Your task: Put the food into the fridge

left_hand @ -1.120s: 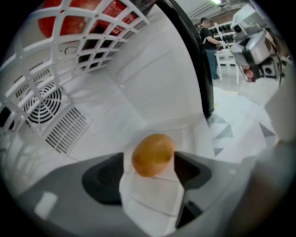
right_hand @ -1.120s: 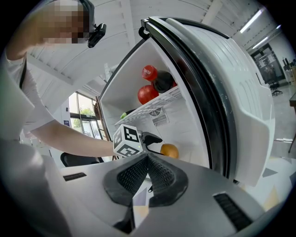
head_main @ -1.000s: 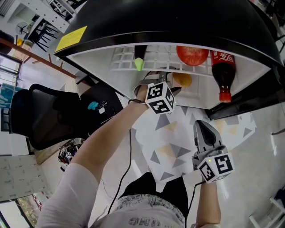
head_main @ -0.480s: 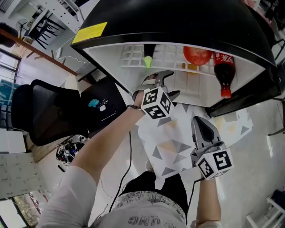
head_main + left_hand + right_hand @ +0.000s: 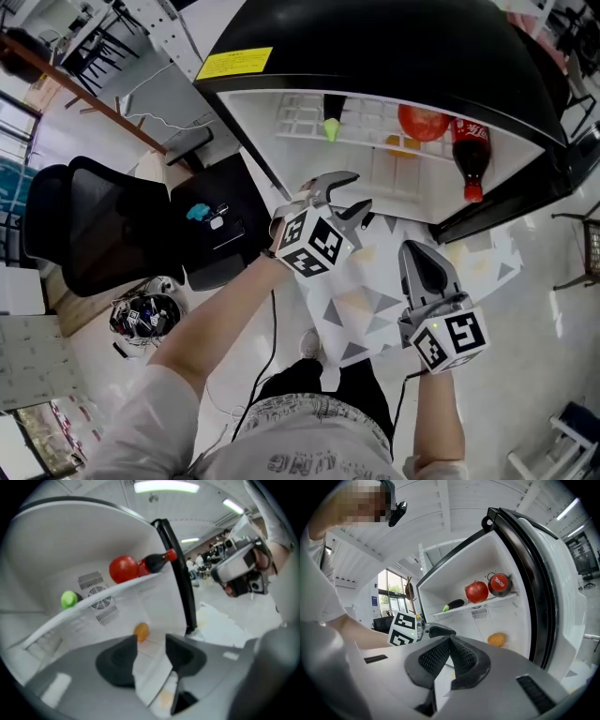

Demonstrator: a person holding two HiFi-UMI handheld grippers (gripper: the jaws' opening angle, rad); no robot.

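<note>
Head view: the left claw [image 5: 354, 191] has come back out of the fridge [image 5: 375, 47] empty, so the orange [image 5: 405, 145], upper centre, is already delivered inside.

Left gripper view: the jaws are closing on nothing; the orange lies just beyond them.

Right gripper view: the right claw [image 5: 449, 640] is pressed together, empty.

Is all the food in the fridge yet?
Nearly done, it seems. The shelf holds an eggplant, a red fruit and a cola bottle; an orange food lies below. Left tool, jaws closing, and right tool, shut, are empty. No food shows outside; the fridge is open.
</note>
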